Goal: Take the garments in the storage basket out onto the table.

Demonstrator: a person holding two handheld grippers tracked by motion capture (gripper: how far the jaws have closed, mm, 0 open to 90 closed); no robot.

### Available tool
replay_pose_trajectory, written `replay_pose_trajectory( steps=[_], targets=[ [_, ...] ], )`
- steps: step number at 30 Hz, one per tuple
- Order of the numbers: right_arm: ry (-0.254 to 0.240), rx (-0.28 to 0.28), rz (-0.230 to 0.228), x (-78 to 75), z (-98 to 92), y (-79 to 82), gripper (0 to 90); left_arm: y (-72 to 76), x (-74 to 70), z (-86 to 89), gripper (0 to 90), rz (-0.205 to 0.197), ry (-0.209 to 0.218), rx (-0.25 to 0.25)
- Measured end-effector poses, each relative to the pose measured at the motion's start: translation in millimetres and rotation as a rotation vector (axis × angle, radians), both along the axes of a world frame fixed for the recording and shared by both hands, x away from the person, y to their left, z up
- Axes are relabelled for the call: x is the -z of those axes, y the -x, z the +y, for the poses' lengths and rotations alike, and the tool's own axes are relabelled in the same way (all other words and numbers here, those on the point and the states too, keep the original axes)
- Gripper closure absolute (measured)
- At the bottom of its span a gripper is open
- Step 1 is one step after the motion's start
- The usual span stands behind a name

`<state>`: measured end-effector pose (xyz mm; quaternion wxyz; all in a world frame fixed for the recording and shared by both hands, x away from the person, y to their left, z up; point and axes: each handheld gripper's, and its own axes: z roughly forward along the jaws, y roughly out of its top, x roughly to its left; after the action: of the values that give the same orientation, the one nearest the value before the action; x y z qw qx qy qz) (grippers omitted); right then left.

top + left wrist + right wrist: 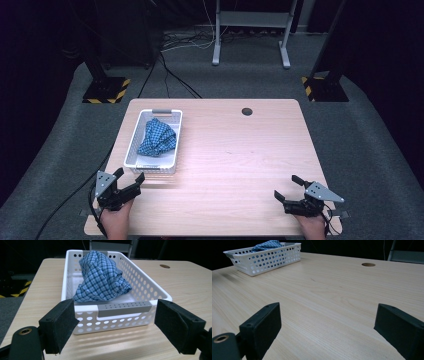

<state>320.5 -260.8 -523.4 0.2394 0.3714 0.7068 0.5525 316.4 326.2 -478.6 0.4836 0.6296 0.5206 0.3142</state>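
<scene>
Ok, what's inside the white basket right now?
A crumpled blue checked cloth lies in the white basket, piled above its rim. Bare basket floor shows beside it near the front; whatever might lie beneath the cloth is covered.

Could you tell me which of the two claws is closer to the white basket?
The left claw: it sits just in front of the white basket holding the blue checked cloth, while the right claw rests across the table.
</scene>
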Motion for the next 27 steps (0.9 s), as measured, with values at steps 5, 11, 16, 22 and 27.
replay_pose_trajectory(
  steps=[5, 11, 16, 22, 27],
  targets=[
    [0.001, -0.003, -0.002, 0.0, 0.0, 0.0, 5.9, -2.0, -3.4, -0.8, 16.5, 0.007, 0.000, -0.007],
    [0.000, -0.005, -0.003, 0.0, 0.0, 0.1, 5.9, -5.7, -16.2, -4.4, 16.3, 0.014, -0.017, -0.027],
    [-0.001, -0.005, -0.004, 0.1, -0.1, 0.2, 5.9, -10.0, -31.0, -5.2, 15.7, 0.001, -0.015, -0.026],
    [-0.001, -0.004, -0.004, 0.1, -0.1, 0.3, 5.9, -16.0, -48.2, -4.0, 15.5, -0.021, -0.013, -0.031],
    [-0.002, -0.004, -0.003, 0.1, -0.2, 0.2, 5.9, -19.7, -62.3, -4.7, 14.6, -0.046, -0.005, -0.028]
  ],
)
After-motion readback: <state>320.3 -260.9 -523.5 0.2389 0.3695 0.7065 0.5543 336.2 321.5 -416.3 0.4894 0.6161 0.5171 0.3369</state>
